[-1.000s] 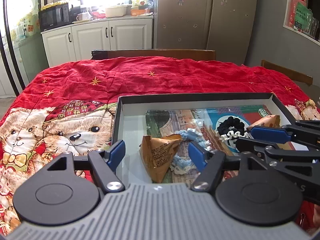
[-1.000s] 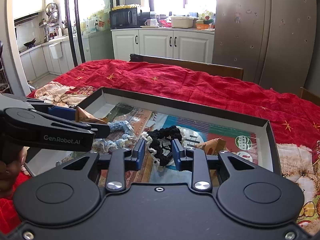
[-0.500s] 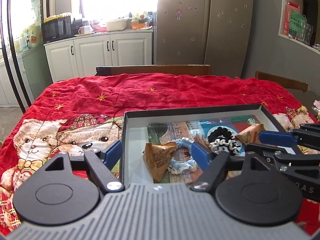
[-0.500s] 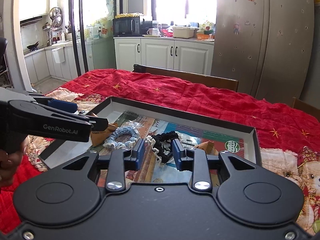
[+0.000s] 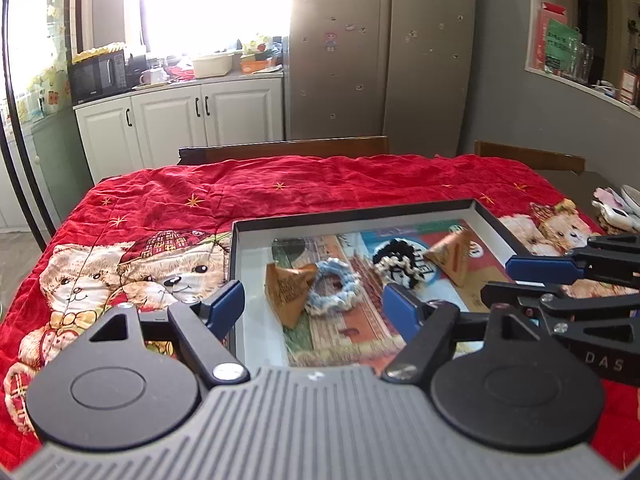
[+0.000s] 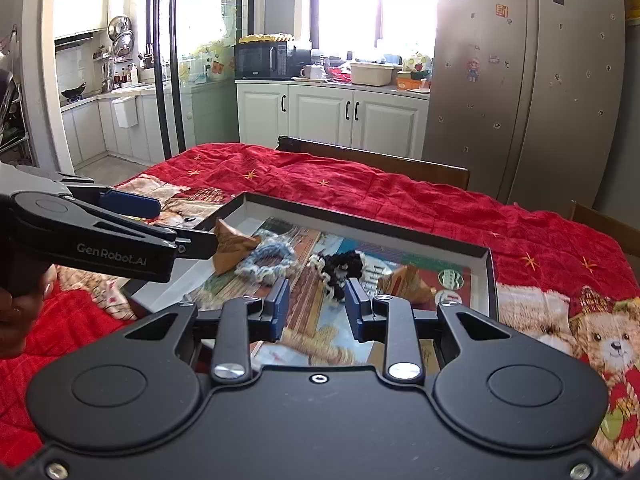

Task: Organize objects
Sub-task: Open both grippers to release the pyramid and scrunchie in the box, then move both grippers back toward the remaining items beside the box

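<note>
A shallow black-rimmed box [image 5: 352,216] [image 6: 360,218] lies on the red quilt. In it are a blue knitted scrunchie [image 5: 331,285] [image 6: 267,261], a black-and-white scrunchie [image 5: 396,260] [image 6: 339,269] and two brown paper pyramid packets [image 5: 286,286] [image 5: 454,254] [image 6: 231,245] [image 6: 404,282]. My left gripper [image 5: 314,307] is open and empty, above the box's near edge. My right gripper [image 6: 314,307] is open and empty, held back from the black-and-white scrunchie. Each gripper shows at the side of the other view.
The red bear-print quilt [image 5: 160,208] [image 6: 560,248] covers the table. Wooden chair backs [image 5: 288,148] [image 6: 380,158] stand at the far edge. Small items [image 5: 616,208] lie at the far right. Kitchen cabinets and a fridge stand behind.
Both grippers have pulled back and risen from the box. The right gripper has opened wider, and the black-and-white scrunchie now lies free in the box.
</note>
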Available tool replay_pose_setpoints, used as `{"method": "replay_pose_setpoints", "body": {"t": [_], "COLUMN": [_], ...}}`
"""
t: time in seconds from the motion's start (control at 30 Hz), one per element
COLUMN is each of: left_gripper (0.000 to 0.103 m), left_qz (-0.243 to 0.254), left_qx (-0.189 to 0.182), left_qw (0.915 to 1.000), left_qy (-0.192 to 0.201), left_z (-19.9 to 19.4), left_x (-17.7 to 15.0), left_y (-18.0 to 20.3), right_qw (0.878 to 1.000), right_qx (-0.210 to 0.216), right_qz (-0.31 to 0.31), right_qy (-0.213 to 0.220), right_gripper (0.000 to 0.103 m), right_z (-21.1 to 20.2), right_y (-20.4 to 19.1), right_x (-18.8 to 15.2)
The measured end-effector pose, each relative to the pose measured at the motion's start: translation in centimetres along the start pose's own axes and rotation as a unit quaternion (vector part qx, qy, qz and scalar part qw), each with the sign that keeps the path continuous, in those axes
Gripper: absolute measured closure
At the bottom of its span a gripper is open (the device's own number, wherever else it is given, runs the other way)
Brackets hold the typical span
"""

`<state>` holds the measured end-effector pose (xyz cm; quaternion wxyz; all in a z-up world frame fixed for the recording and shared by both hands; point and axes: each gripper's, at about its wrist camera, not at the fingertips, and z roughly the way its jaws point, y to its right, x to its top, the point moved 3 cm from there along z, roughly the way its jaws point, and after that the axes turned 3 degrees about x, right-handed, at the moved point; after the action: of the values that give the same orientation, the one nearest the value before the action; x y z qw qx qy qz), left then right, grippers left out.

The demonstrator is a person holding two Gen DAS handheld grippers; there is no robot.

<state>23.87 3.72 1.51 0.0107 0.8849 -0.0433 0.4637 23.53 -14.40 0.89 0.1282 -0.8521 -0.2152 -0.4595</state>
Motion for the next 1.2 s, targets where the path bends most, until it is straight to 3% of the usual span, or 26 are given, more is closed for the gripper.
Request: {"method": "replay_pose_setpoints", "body": {"t": [0.47, 0.83, 1.2], "left_gripper": [0.018, 0.018, 0.018], "left_qz": [0.004, 0.017, 0.016], "left_qx": [-0.029, -0.062, -0.087], "left_qw": [0.9996, 0.9978, 0.9957], "left_qy": [0.003, -0.016, -0.027], "left_z": [-4.2, -6.4, -7.1], "left_x": [-3.0, -7.8, -10.8], "left_y": [1.1, 2.5, 4.4], "right_qw": [1.000, 1.000, 0.999], "right_qx": [-0.003, -0.012, 0.005], "right_qz": [0.005, 0.009, 0.024], "right_qy": [-0.008, -0.019, -0.033], "right_gripper": [0.074, 0.074, 0.074], "right_z": [-5.4, -10.4, -10.9], "right_y": [-1.2, -3.2, -6.0], "right_x": [-3.2, -7.4, -11.5]}}
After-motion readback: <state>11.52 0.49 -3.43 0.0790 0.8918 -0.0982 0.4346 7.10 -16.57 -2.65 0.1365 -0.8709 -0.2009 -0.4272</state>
